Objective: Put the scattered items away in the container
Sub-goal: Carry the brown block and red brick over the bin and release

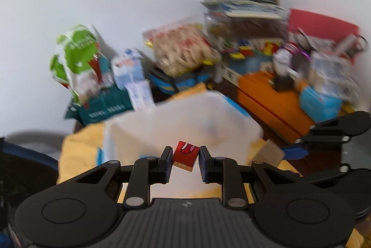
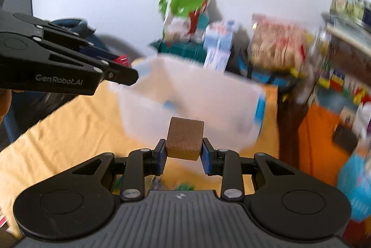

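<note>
Both loads are mid-carry. The left gripper [image 1: 185, 161] fingers pinch a small red printed block [image 1: 186, 155], the right gripper [image 2: 183, 155] fingers a brown wooden cube [image 2: 184, 139], both short of the translucent plastic tub [image 2: 190, 95] on the yellow-covered table [image 2: 69, 127]. Next: carry over its rim, release.

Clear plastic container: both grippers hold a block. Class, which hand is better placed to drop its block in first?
Probably the left. The left gripper, with its red block, reaches the clear container's near rim. The right gripper, holding the wooden block, looks further back over the yellow cloth.
</note>
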Demonstrator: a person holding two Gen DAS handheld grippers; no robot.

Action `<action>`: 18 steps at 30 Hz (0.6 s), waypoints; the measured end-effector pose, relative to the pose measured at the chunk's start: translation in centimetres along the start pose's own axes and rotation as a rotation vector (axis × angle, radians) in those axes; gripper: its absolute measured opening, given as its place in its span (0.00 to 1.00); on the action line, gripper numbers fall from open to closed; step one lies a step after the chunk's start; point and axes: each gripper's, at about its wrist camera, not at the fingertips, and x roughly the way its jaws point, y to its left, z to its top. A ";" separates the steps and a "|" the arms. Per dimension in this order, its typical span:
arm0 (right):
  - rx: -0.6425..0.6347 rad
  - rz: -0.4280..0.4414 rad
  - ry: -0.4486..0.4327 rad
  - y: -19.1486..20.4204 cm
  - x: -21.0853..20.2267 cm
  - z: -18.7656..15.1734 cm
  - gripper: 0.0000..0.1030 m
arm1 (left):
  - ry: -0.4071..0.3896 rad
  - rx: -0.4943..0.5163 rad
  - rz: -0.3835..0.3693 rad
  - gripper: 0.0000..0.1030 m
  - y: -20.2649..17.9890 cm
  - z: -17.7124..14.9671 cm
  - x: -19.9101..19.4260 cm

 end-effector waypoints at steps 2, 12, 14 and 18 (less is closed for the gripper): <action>0.010 -0.011 -0.023 -0.8 1.0 1.7 0.33 | 0.000 -0.016 0.024 0.26 1.0 1.3 1.4; 0.136 -0.038 0.020 -4.0 8.1 4.8 0.33 | 0.124 -0.039 0.078 0.27 4.0 1.9 10.1; 0.155 -0.039 0.055 -4.3 9.7 4.3 0.34 | 0.173 -0.027 0.074 0.29 4.1 1.3 11.9; 0.184 -0.038 0.099 -5.0 11.4 3.4 0.39 | 0.229 0.016 0.106 0.51 3.7 0.0 13.7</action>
